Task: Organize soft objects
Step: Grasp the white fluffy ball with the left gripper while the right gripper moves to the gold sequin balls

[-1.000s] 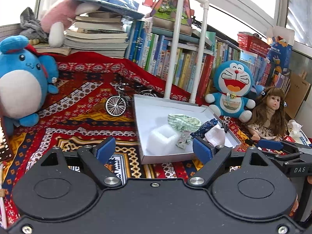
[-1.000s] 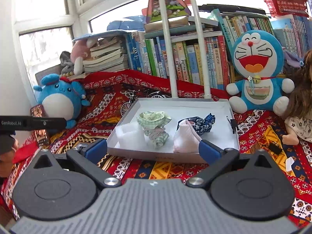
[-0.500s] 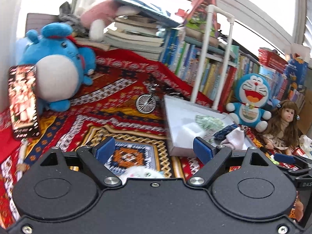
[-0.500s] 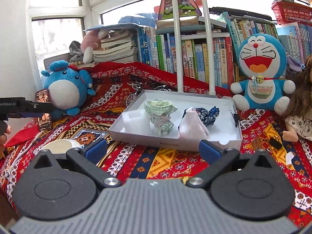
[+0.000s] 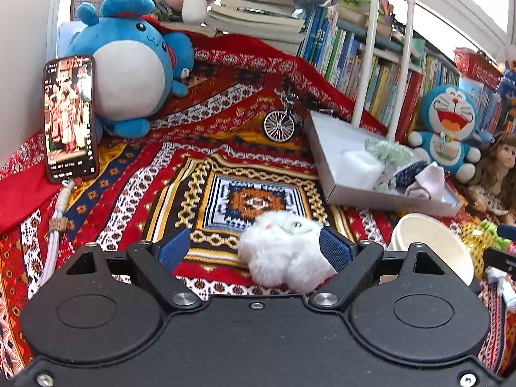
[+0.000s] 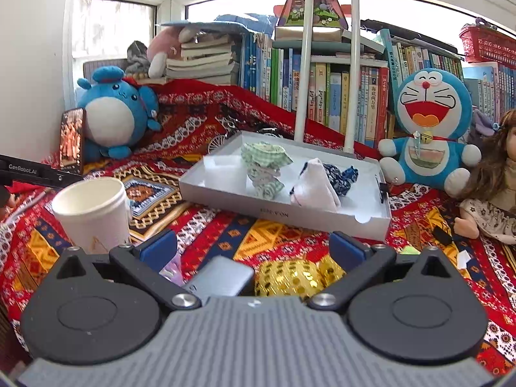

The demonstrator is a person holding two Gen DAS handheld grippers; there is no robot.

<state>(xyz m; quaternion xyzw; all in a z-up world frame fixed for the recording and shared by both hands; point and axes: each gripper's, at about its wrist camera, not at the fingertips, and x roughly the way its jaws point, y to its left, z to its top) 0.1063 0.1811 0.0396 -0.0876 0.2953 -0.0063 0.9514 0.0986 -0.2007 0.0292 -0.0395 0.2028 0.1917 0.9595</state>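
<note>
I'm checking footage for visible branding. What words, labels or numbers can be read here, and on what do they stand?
"GenRobot.AI": white print on the black bar at the left edge of the right wrist view.
White box: faint grey print on its front wall, too blurred to read.
Book spines: printed characters, too small to read.
Phone: screen captions, too small to read.
Paper cup: only a faint mark, unreadable.
</note>
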